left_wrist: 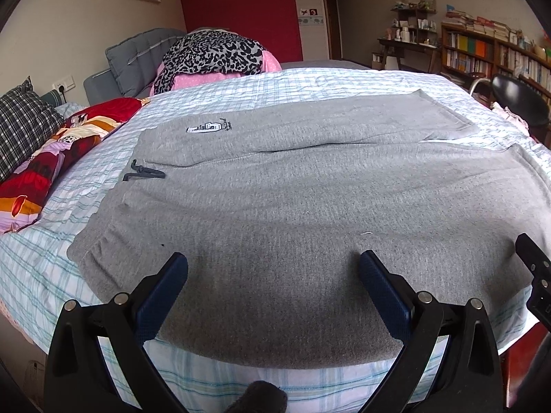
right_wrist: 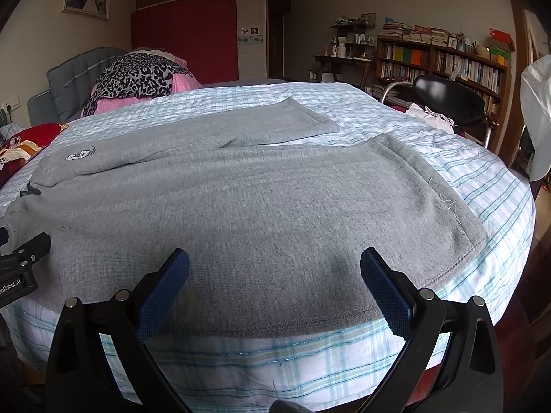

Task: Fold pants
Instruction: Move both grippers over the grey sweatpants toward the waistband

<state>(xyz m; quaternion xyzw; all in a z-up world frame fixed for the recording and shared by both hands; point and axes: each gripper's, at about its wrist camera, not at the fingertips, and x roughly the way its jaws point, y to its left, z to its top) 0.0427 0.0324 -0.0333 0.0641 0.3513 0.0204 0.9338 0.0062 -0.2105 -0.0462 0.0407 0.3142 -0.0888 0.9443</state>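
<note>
A: Where are the pants lying?

B: The grey knitted sweatpants (left_wrist: 292, 192) are lying flat across the bed with the pale blue checked sheet (left_wrist: 51, 275), waistband toward the left, with the dark drawstring (left_wrist: 143, 173) and a white logo patch (left_wrist: 203, 127) there, and 2 legs running out to the right. The near leg's side edge is sitting close to the bed's front edge.

A: And the tools?

B: Both are hovering just above that near edge, holding nothing. The left tool (left_wrist: 273, 265) is standing wide, blue pads spread, over the hip end. The right tool (right_wrist: 275, 261) is standing equally wide near the hemmed cuff (right_wrist: 461, 227).

A: How is the fabric going to behave?

B: I'm judging it as soft, thick fleece: light, limp, not slippery, nothing fragile. It is likely sagging between 2 grips and dragging on the sheet.

A: So where to grip?

B: I'm suggesting pinching the near edge itself, 1 tool by the waistband, 1 by the cuff, catching both layers.
</note>
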